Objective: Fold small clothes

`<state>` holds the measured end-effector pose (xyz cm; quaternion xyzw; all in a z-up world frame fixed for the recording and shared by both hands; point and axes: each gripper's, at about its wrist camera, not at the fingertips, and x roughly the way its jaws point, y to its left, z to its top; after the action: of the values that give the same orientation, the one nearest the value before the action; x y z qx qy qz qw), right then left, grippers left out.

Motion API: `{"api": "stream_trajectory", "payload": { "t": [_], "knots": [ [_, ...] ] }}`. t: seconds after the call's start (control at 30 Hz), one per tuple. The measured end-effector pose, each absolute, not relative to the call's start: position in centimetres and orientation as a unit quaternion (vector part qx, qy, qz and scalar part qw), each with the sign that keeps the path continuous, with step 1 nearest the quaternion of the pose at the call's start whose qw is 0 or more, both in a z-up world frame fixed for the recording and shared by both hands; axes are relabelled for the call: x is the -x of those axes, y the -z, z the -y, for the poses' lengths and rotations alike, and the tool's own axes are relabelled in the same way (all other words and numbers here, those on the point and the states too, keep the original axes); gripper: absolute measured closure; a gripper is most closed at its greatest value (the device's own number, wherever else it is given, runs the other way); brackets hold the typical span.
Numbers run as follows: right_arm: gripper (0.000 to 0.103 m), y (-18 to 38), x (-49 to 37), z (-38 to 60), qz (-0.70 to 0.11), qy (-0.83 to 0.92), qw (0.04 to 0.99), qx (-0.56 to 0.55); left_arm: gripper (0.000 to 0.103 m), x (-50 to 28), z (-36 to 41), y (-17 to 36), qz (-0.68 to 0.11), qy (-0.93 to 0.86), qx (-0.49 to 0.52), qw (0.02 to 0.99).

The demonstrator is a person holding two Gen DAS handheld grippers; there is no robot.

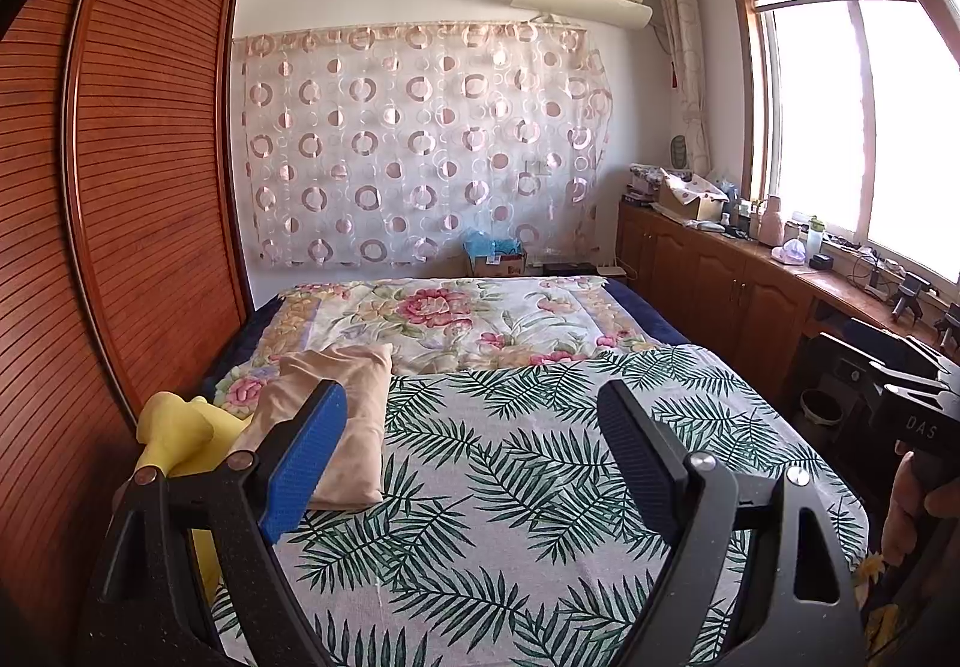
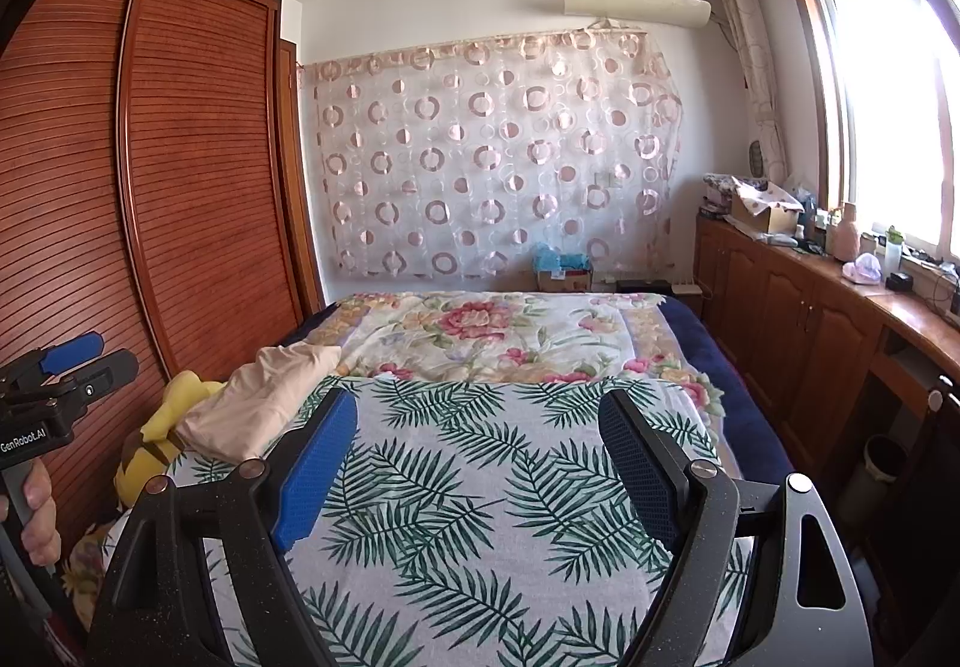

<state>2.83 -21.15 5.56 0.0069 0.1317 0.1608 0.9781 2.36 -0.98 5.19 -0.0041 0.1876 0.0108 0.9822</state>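
Note:
A beige folded garment lies on the left side of the bed, on the palm-leaf sheet; it also shows in the right wrist view. A yellow garment lies bunched beside it at the bed's left edge, also seen in the right wrist view. My left gripper is open and empty above the sheet, its left finger overlapping the beige garment in view. My right gripper is open and empty over the sheet's middle. The left gripper also shows in the right wrist view.
A wooden slatted wardrobe stands close along the bed's left side. A floral quilt covers the far half of the bed. Wooden cabinets with clutter run under the window on the right. A bin sits on the floor there.

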Motion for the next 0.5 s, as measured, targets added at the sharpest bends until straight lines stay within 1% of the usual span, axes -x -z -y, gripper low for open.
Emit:
{"api": "stream_trajectory", "payload": {
  "t": [0.5],
  "knots": [
    [0.019, -5.37, -2.65, 20.90, -0.131, -0.159, 0.979, -0.008, 0.017, -2.42, 1.00, -5.17, -0.187, -0.010, 0.003, 0.982]
  ]
}}
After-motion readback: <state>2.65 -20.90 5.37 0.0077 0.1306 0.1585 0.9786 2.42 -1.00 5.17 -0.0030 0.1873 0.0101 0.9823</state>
